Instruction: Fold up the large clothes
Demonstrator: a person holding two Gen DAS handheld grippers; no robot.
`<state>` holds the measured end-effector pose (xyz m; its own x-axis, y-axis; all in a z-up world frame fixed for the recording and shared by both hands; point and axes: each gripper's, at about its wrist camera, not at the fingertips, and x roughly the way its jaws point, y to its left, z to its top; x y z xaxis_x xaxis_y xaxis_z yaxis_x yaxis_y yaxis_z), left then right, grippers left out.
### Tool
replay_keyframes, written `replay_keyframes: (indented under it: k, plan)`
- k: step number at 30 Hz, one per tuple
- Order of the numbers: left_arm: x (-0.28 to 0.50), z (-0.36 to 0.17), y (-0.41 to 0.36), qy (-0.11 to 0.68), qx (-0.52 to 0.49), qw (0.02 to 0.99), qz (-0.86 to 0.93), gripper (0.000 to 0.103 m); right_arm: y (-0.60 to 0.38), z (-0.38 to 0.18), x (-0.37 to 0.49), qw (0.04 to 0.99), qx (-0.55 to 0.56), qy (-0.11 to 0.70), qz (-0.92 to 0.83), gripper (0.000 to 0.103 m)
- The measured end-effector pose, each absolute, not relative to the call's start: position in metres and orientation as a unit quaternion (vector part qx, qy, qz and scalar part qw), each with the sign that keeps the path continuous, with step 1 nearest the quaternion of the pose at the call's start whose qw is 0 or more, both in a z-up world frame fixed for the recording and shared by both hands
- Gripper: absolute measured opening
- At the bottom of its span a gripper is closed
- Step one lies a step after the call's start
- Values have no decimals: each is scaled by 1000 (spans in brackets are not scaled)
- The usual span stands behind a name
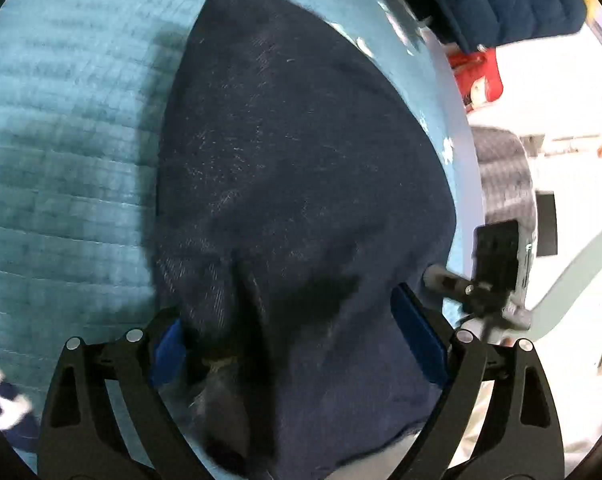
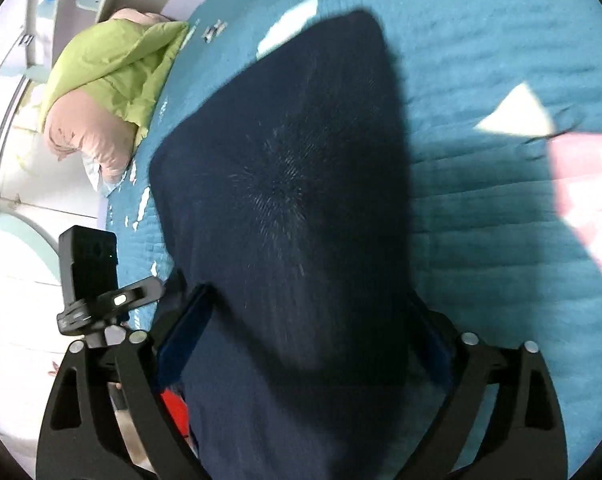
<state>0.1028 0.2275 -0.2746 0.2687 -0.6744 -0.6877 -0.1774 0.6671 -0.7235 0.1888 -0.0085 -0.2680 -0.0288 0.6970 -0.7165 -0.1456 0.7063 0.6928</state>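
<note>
Navy garment (image 1: 301,184) lies on the teal bedspread (image 1: 61,160), stretching toward 12 between both my claws, left claw (image 1: 297,332) and right claw (image 2: 301,344) spread wide, pads clear.

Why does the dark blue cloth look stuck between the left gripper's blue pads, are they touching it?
Cannot tell. In the left wrist view the left gripper stands wide open around the dark blue cloth, whose blurred edges meet the blue pads with no plain gap or squeeze.

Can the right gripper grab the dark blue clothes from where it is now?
Probably yes. The right gripper is open, and the dark blue clothes on the blue bedspread already lie between its fingers, with nothing in between.
</note>
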Motion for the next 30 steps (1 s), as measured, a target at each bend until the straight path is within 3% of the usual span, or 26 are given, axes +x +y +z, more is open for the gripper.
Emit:
replay_keyframes:
  k: [3,5,7,9,12,15,24,25,26,28,30]
  plan:
    - [107,-285,227,573,-385,700,-183,91,-5,-267,193,667,218,642,311,97]
    - [105,-289,235,560,-422,691,-175,80,-10,-261,190,677,224,633,303,91]
    - [96,-292,239,568,-413,696,-153,48,-12,-254,185,692,216,621,299,71]
    - [87,-292,244,559,-423,697,-148,33,-15,-240,179,700,228,605,303,62]
    - [79,-282,253,539,-447,698,-149,25,-6,-214,178,707,227,584,328,52]
    - [79,-259,252,531,-412,726,-144,25,11,-184,181,700,236,559,376,46]
    - [99,-126,360,451,-351,815,-95,26,119,-94,236,686,249,494,473,46]
    - [106,-111,382,447,-330,827,-86,28,133,-91,243,678,255,499,476,52]
    - [111,-103,395,451,-313,832,-76,35,153,-92,254,667,263,517,467,56]
    - [115,-92,439,454,-288,843,32,86,180,-96,267,675,240,548,432,70]
    - [108,-87,467,432,-274,848,141,91,193,-104,273,693,211,563,398,79]
